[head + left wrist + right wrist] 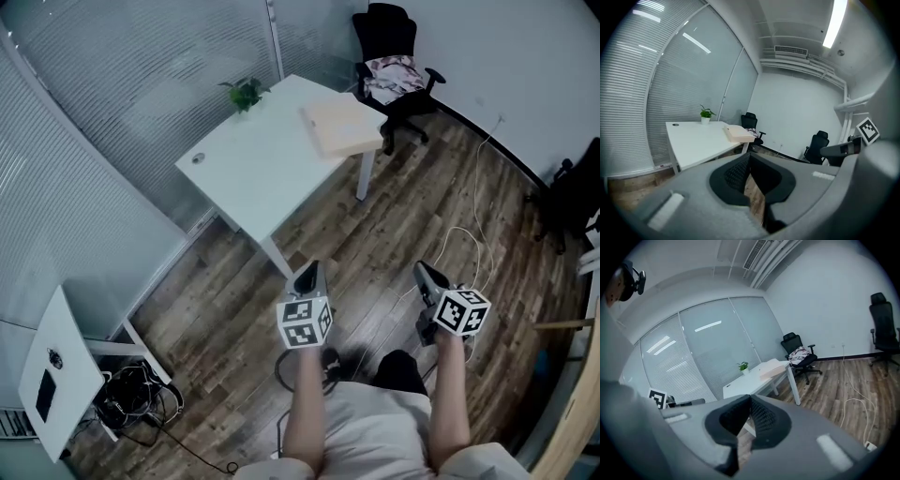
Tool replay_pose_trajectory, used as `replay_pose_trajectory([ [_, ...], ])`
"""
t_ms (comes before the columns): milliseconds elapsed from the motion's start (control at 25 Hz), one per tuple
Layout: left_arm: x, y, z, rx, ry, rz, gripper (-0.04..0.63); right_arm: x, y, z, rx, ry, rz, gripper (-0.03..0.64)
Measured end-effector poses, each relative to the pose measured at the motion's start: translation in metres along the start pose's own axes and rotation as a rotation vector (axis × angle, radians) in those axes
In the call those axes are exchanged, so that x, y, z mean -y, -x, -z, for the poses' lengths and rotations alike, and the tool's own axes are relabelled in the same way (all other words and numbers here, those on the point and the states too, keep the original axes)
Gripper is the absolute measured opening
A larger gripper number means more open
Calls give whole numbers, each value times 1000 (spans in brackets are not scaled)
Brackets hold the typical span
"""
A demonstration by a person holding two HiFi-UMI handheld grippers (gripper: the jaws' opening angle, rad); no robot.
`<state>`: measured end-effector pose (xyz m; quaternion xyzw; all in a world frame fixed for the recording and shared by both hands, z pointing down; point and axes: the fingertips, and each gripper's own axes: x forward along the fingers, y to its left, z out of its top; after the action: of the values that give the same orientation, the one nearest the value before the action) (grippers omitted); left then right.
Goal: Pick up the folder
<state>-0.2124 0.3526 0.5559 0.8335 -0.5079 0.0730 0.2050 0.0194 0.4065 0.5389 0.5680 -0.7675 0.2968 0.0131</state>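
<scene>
Flat beige folder (342,127), white desk (258,169)

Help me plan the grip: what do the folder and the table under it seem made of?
The folder looks like card or paperboard: pale beige, matte, no glare, thick flat edge. The table top looks like white laminate or painted board, smooth and evenly lit; which one is unclear. Its legs are white, possibly painted metal.
</scene>
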Motion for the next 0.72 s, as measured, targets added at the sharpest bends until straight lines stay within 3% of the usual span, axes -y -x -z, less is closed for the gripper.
replay_pose_trajectory([
  [240,-11,-16,-2,-13,0,13,6,8,-16,1,-9,-12,28,2],
  [440,-17,-35,-18,0,-30,12,6,26,-37,-10,40,-126,16,2],
  [720,-38,-70,-59,30,-51,-17,6,22,-85,-58,47,-20,-16,2],
])
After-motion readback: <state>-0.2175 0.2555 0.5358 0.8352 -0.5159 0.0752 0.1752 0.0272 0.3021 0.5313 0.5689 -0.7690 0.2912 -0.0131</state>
